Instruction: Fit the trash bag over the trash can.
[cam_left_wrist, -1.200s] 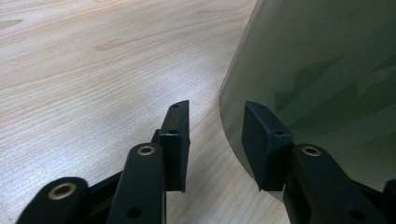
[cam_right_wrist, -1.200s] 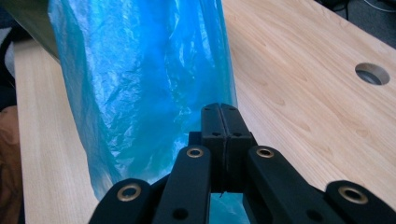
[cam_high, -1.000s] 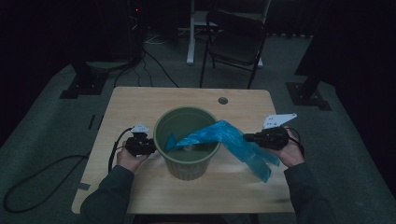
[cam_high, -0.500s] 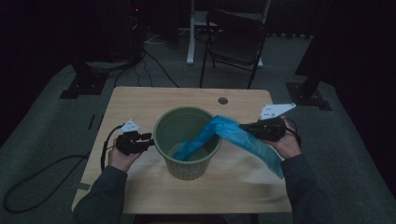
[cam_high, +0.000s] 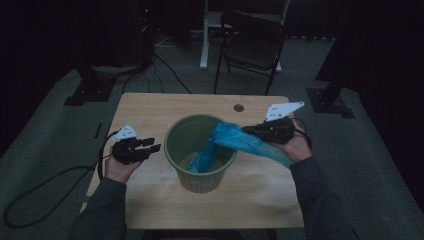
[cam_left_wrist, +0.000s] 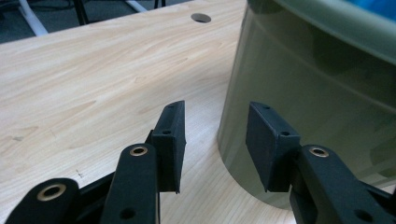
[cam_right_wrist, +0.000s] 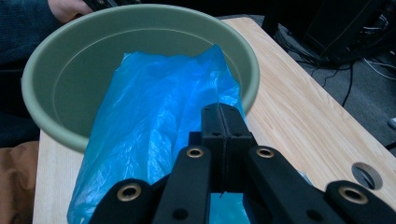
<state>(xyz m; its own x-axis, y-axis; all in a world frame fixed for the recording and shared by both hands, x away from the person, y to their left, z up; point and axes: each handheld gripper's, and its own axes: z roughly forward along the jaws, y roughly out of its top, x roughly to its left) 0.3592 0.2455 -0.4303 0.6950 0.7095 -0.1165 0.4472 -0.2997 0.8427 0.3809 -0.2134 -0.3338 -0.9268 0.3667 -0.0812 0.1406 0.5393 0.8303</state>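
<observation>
Blue bag going into the green bin

The right gripper (cam_high: 252, 131) is clamped on the thin blue plastic bag (cam_high: 235, 142), which hangs over the rim into the round green plastic bin (cam_high: 197, 172) at the middle of the high view. The left gripper (cam_high: 150, 146) has just been opening, with nothing between its jaws, left of the bin. The bag could slip out or tug the bin over, because nothing holds the bin. Light wooden table (cam_high: 150, 107), dark room, 1 black folding chair (cam_high: 255, 42) at the top.

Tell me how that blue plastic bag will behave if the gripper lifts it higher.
The blue bag is probably floppy and light: it sags from the shut right gripper into the green bin. Its thin, crinkled film may slip.
</observation>
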